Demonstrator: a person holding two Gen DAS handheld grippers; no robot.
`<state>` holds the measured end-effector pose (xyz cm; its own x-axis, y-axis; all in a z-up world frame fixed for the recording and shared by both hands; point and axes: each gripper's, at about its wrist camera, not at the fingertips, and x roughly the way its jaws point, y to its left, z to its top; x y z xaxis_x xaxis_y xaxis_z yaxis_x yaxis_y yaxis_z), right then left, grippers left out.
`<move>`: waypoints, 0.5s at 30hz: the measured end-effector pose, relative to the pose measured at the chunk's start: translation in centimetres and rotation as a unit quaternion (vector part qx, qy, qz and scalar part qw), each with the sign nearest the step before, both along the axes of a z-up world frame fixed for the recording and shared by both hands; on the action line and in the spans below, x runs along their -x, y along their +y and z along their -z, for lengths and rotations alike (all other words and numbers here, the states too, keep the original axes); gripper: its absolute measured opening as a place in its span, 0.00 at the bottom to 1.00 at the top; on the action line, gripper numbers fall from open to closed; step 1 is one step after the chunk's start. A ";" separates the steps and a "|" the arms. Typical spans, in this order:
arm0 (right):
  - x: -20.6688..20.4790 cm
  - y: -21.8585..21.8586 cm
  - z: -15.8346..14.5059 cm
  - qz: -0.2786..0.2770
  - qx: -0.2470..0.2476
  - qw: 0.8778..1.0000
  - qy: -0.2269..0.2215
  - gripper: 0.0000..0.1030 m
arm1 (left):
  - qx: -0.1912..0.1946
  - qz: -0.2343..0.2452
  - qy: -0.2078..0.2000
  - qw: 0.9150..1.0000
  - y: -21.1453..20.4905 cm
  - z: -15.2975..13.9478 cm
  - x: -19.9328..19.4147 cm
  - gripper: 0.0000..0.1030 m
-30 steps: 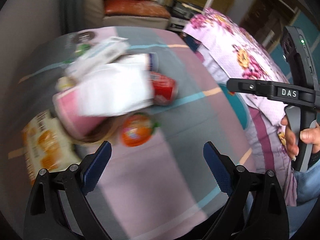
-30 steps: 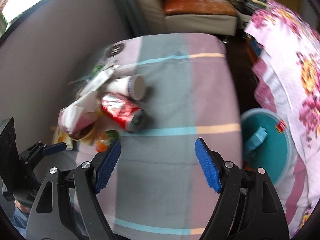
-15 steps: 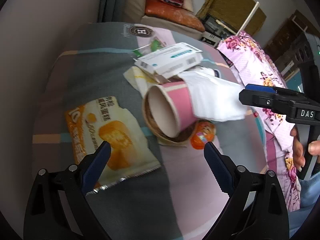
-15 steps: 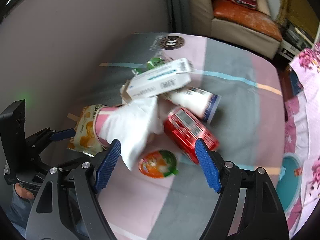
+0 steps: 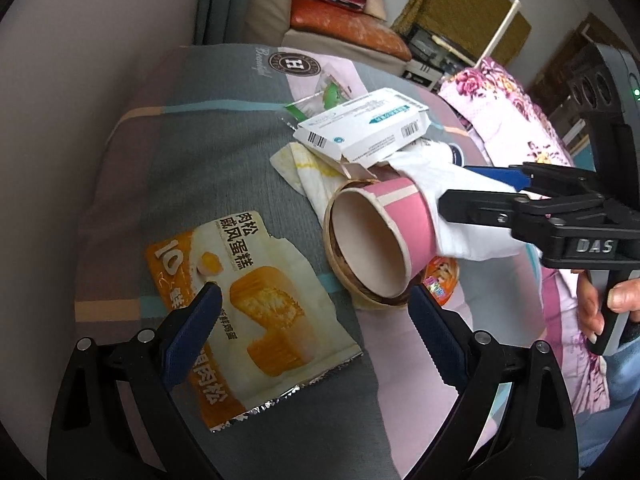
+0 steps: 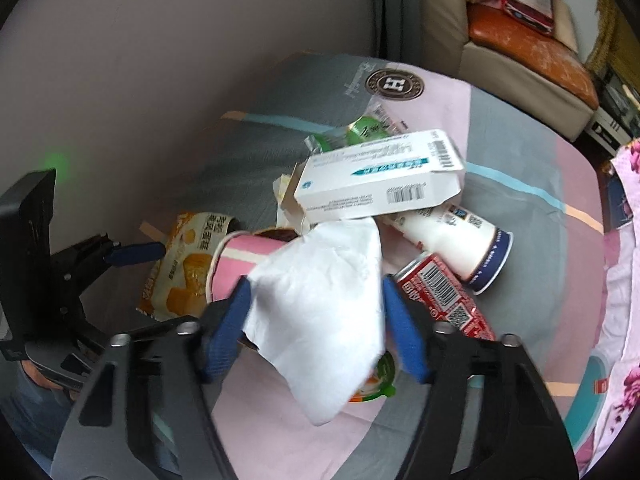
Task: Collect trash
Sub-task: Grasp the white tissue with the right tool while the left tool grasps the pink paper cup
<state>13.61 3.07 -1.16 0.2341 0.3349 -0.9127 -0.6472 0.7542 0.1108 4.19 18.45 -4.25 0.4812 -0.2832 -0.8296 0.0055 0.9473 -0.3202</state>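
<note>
A pile of trash lies on a striped cloth. A pink paper cup [image 5: 384, 236] lies on its side with a white tissue [image 6: 324, 320] draped over it. My right gripper [image 6: 316, 328] is open with its fingers on either side of the tissue; it also shows in the left wrist view [image 5: 476, 188]. My left gripper [image 5: 312, 328] is open and empty over an orange cake wrapper [image 5: 252, 300], just short of the cup. A white carton [image 6: 380, 184], a white bottle [image 6: 452, 240], a red can [image 6: 444, 300] and an orange lid [image 6: 376, 380] lie around.
A grey wall [image 6: 140, 80] borders the cloth on the left. A flowered bedspread [image 5: 516, 120] lies to the right. A sofa [image 5: 344, 20] stands behind. A teal bin [image 6: 588, 396] sits low at the right edge.
Both grippers have swung left and closed in on the pile. My right gripper's jaws have narrowed and now straddle the tissue. My left gripper stays open over the wrapper.
</note>
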 end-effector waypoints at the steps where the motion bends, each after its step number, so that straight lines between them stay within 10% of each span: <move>1: 0.1 0.0 0.2 -0.003 -0.002 1.000 0.002 0.45 | -0.001 0.002 0.001 1.000 -0.1 0.1 -0.1 0.91; 10: 1.1 -2.1 -1.1 -0.002 -0.032 0.999 -0.009 0.05 | -0.018 0.028 -0.001 0.999 -1.5 -0.5 -0.9 0.91; 15: 0.6 -5.9 -2.3 0.049 -0.050 0.997 -0.021 0.05 | -0.055 0.080 -0.015 0.995 -3.8 -1.5 -2.2 0.91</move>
<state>13.02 -2.81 1.10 0.3083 0.3965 -0.8647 -0.5762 0.8011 0.1619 6.35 14.68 -2.76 0.4629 -0.2657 -0.8457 0.1668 0.9631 -0.2112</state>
